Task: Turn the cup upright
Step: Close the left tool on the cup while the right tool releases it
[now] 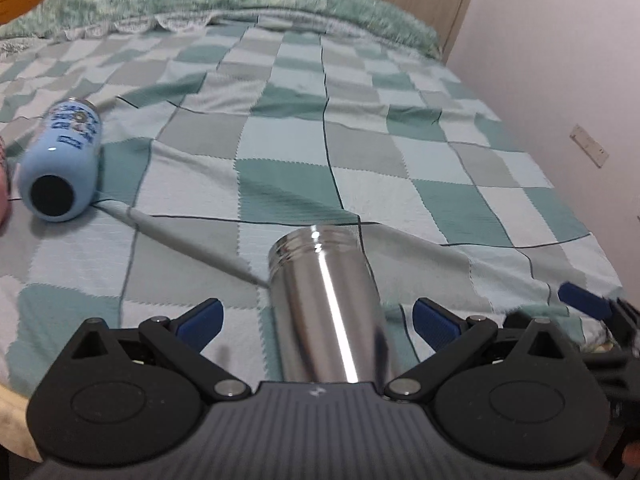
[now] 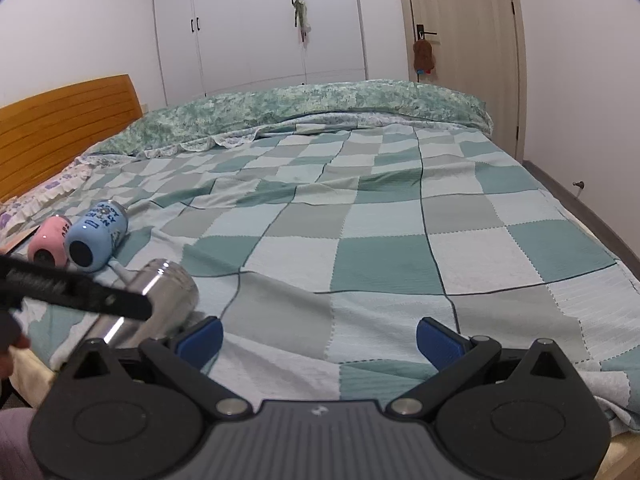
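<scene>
A shiny steel cup [image 1: 324, 304] lies on its side on the checked bedspread [image 1: 360, 148], its threaded mouth pointing away from me. My left gripper [image 1: 318, 322] is open, its blue pads on either side of the cup without touching it. The cup also shows at the lower left of the right wrist view [image 2: 168, 292], partly behind the left gripper's black finger. My right gripper [image 2: 318, 338] is open and empty over the bedspread [image 2: 380, 240], to the right of the cup. One of its blue pads [image 1: 584, 300] shows at the right edge of the left wrist view.
A light blue cup [image 1: 60, 164] lies on its side at the left, base toward me; it also shows in the right wrist view [image 2: 94, 240] beside a pink cup [image 2: 50, 242]. A green quilt [image 2: 300, 108] lies across the bed's far end. A wooden headboard [image 2: 60, 128] stands left, a wall right.
</scene>
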The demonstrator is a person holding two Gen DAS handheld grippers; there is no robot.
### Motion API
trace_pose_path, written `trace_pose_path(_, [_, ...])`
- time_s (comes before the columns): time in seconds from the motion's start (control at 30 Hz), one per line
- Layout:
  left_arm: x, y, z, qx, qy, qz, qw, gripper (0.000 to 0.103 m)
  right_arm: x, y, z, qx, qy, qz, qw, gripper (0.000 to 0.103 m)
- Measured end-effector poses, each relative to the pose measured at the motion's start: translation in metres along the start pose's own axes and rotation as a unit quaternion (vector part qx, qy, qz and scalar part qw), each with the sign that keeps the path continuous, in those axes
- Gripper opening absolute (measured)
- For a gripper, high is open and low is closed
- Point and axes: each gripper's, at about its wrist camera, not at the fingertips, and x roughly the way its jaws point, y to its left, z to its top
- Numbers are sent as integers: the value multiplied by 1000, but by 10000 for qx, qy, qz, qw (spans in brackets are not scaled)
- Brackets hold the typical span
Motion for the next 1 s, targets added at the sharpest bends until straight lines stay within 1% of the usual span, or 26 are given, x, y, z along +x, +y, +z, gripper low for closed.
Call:
trace_pose_path(0.03, [5,-2,3,-6,74,48,10000,102,2,-1,-1,3,9,7,10000,103])
trace_pose_path(0.1, [17,-6,9,-14,267,97,9996,93,6,-4,0,-9,25,8,10000,103])
trace_pose_path(0.13, [22,-8,10,-17,379,115,9992,90,8,-5,0,-20,31,9,10000,103])
trace_pose_path(0.2, [31,-10,11,-4,593,155,9981,77,11,-6,1,-55,46,10,10000,103])
trace_pose_path(0.3, [41,-8,10,-119,865,152,9961,70,16,-4,3,-165,85,36,9998,103])
trace_pose_path(0.33, [41,-6,8,-182,860,126,9961,69,17,-3,4,-226,93,49,9997,103])
trace_pose_path(0.37, [39,-6,7,-212,825,116,9963,67,18,-1,3,-277,95,52,9996,103])
trace_pose_path(0.47, [35,-6,6,-272,747,104,9968,66,19,2,3,-354,103,58,9993,103])
trace_pose_path(0.67, [18,-6,4,-237,481,-10,9986,66,16,-2,-1,-222,66,56,9997,103])
trace_pose_path(0.83, [-10,-10,0,-64,46,-263,9996,65,7,-12,-6,10,-54,11,10000,103])
trace_pose_path(1.0, [-37,-20,-3,137,-394,-488,9979,64,-1,-22,-13,180,-156,-54,9997,103])
